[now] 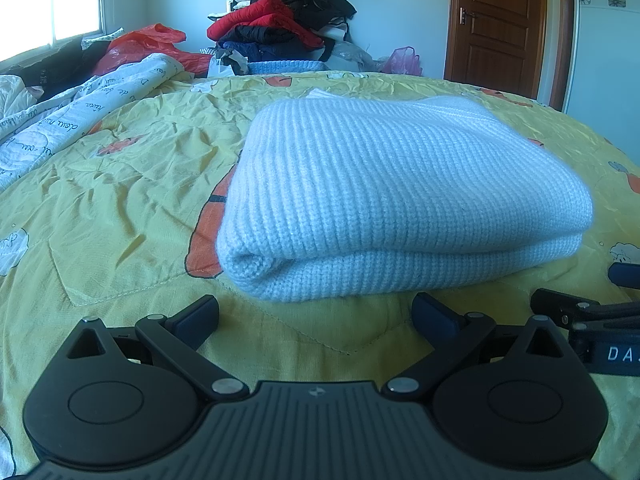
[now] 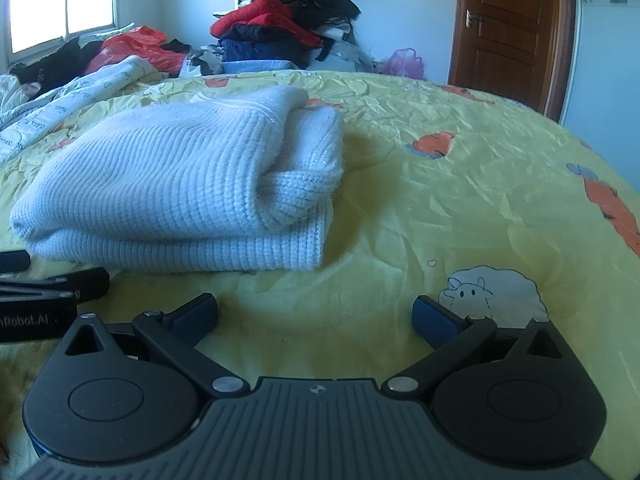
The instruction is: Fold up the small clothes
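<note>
The folded white sweater (image 1: 400, 200) lies on the bed (image 1: 120, 200), straight ahead of the left tool (image 1: 316, 314); the right tool (image 2: 314, 312) sits rightward. Both tools gape, empty.

Pale blue ribbed knit sweater (image 1: 400, 196), folded into a thick rectangular bundle, lying flat on the bed

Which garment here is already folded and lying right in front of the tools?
The white knit sweater, folded flat on the yellow quilt just ahead of both open tools. The other clothes sit in a loose pile by the far wall.
</note>
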`<state>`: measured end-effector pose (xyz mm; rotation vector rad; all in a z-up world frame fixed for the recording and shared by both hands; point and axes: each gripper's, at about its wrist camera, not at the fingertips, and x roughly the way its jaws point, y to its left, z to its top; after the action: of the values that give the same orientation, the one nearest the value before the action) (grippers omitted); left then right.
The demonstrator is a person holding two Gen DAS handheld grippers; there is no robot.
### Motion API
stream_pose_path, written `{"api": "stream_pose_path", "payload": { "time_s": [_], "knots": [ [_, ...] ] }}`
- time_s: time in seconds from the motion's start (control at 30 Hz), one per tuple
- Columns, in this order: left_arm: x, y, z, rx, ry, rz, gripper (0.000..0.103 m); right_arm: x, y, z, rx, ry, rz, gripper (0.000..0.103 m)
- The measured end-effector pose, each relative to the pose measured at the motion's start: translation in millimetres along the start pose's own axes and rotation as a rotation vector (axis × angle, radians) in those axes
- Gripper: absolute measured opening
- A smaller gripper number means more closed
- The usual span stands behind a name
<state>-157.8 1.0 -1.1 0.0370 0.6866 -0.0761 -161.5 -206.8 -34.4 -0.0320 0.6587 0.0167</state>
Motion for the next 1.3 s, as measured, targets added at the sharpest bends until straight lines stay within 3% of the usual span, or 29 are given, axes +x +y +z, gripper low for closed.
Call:
{"api": "stream_pose_path", "payload": {
  "time_s": [0.2,0.33,1.3],
  "knots": [
    [0,0,0,0.000,0.000,-0.001,0.103,-3,9,-4,-0.026,-0.042,-0.033,0.103],
    [0,0,0,0.000,0.000,0.000,0.103,0,1,-3,0.022,-0.027,-0.001,0.103],
    [1,1,0,-0.001,0.000,-0.001,0.103,-1,-7,-3,0.023,-0.027,0.001,0.103]
  ]
}}
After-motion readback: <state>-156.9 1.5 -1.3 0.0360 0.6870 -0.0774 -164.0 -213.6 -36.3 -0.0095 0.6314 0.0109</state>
